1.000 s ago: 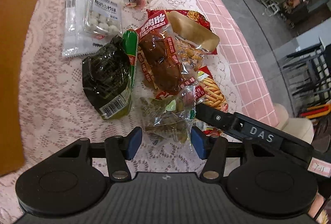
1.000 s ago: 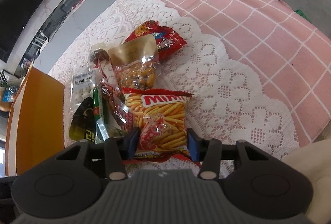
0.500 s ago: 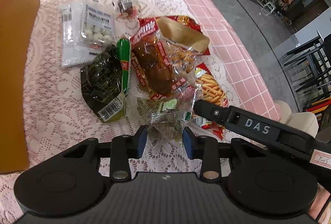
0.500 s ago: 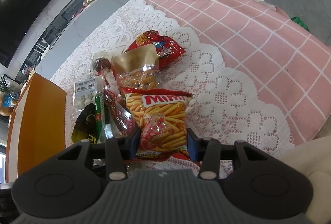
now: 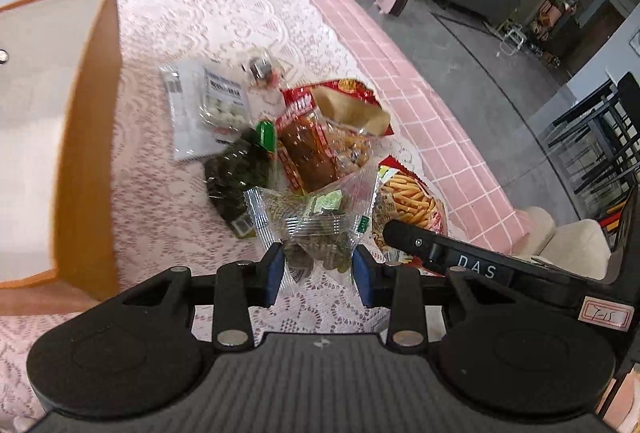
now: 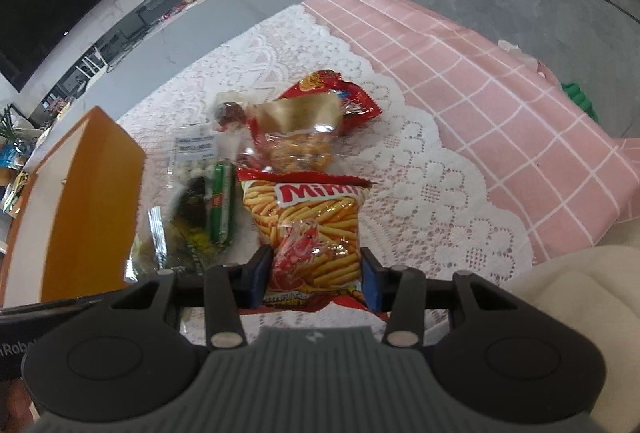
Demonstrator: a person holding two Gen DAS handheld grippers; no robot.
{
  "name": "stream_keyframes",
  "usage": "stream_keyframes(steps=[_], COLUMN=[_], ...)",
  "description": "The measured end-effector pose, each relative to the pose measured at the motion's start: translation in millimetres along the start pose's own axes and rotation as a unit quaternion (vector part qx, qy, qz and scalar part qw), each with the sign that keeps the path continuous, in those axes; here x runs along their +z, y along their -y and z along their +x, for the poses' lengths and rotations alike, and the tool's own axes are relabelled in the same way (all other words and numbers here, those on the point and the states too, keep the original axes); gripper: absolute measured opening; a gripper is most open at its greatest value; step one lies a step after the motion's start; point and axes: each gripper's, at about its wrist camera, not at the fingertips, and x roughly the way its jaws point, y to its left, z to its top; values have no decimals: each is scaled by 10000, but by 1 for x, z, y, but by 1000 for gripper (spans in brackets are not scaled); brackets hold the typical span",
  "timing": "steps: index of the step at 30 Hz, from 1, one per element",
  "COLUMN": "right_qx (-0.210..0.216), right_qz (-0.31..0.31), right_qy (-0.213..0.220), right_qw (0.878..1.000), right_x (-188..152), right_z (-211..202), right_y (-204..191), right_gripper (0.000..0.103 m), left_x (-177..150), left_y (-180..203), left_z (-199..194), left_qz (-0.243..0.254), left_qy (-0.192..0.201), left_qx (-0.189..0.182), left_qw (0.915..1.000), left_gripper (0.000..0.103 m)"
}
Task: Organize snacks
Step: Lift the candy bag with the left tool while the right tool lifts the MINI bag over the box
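We have barely begun: our left gripper (image 5: 319, 267) clenches a clear packet of green snacks (image 5: 316, 223), our right gripper (image 6: 317, 279) clenches the orange Mimi stick-snack bag (image 6: 310, 223), both at the near edge of the pile, while several packets still lie on the lace-covered counter (image 6: 420, 193) right of the orange box (image 5: 86, 137).

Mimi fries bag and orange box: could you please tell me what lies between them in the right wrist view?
A green sausage stick and a dark seaweed packet lie between them.

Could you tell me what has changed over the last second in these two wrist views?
The left gripper closed its jaws on the clear packet of green snacks and lifted it off the white lace cloth. The right gripper kept hold of the red Mimi stick-snack bag and raised it. The remaining snack pile and orange box stayed put.
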Motion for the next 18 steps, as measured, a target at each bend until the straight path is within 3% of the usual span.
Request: stream_keyframes(steps=[6, 12, 18], right_qx=[157, 381, 780], right_qz=[-255, -702, -1191], right_qy=[150, 428, 645], right_qw=[9994, 9959, 9877], right_x=[-7, -11, -13], right_z=[-22, -48, -72], right_y=[-24, -59, -98], right_gripper=[43, 43, 43], left_x=[-6, -7, -8], left_y=[-11, -20, -34], left_z=[-37, -78, -108], left_qz=[-65, 107, 148], left_qy=[469, 1088, 1441], left_qx=[-7, 387, 763], left_qw=[9989, 9933, 9865], left_gripper=[41, 41, 41])
